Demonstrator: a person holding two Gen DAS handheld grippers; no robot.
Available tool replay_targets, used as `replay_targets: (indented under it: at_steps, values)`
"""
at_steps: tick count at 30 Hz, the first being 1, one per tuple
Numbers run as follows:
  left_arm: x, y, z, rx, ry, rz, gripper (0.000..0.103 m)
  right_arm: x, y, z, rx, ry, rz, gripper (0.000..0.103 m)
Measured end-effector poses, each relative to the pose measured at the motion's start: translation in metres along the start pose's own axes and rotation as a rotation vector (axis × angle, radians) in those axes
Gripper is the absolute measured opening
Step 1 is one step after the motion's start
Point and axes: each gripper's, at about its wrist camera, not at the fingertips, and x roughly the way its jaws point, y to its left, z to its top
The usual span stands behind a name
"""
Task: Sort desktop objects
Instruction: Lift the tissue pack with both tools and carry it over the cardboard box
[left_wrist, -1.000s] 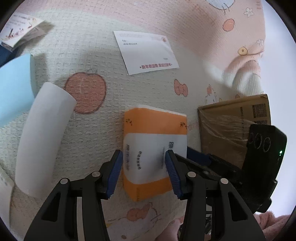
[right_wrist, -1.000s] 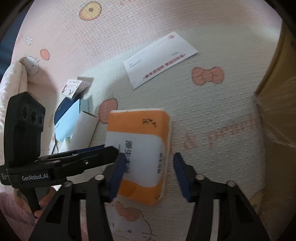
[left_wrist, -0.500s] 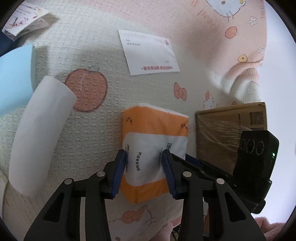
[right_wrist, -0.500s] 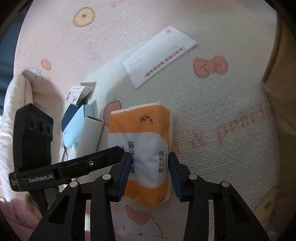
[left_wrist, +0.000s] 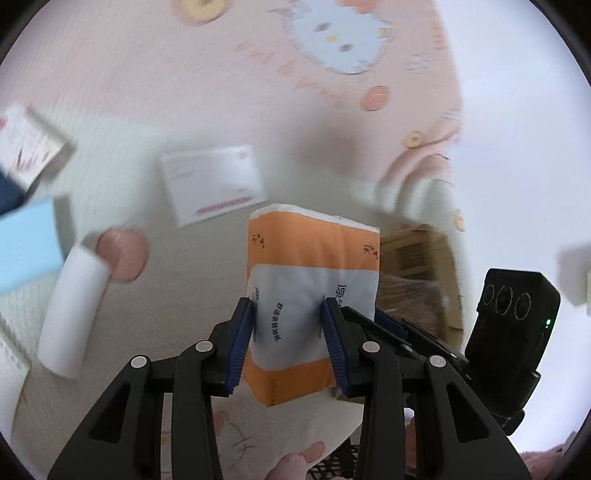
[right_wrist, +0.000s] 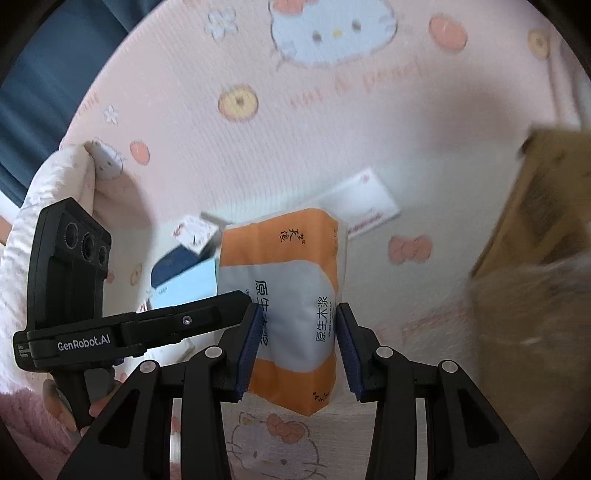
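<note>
An orange and white tissue pack (left_wrist: 314, 288) is held off the pink patterned cloth by both grippers. My left gripper (left_wrist: 290, 332) is shut on its near part, blue pads pressing both sides. My right gripper (right_wrist: 295, 336) is shut on the same pack (right_wrist: 288, 295) from the other side. The left gripper's body (right_wrist: 110, 332) shows at the left of the right wrist view, and the right gripper's body (left_wrist: 509, 332) at the right of the left wrist view.
A white envelope (left_wrist: 214, 184) lies on the cloth beyond the pack. A white paper roll (left_wrist: 70, 310), a light blue box (left_wrist: 26, 247) and a small printed box (left_wrist: 26, 147) lie at the left. A cardboard box (right_wrist: 535, 258) stands at the right.
Both grippers closed on the tissue pack and lifted it off the cloth. The views have tilted up, and the background is blurred by the motion.
</note>
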Motion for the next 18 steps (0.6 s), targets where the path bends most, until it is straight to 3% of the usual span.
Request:
replay_targets:
  at_steps: [9,18]
  values:
    - [0.008,-0.084,0.017,0.156,-0.039,-0.087,0.042,-0.081,-0.021,0.015,0.030,-0.150,-0.066,0.038]
    - [0.041,-0.165,0.033,0.306,-0.003,-0.152,0.042,-0.148,-0.064,0.025,0.078,-0.280,-0.158,0.038]
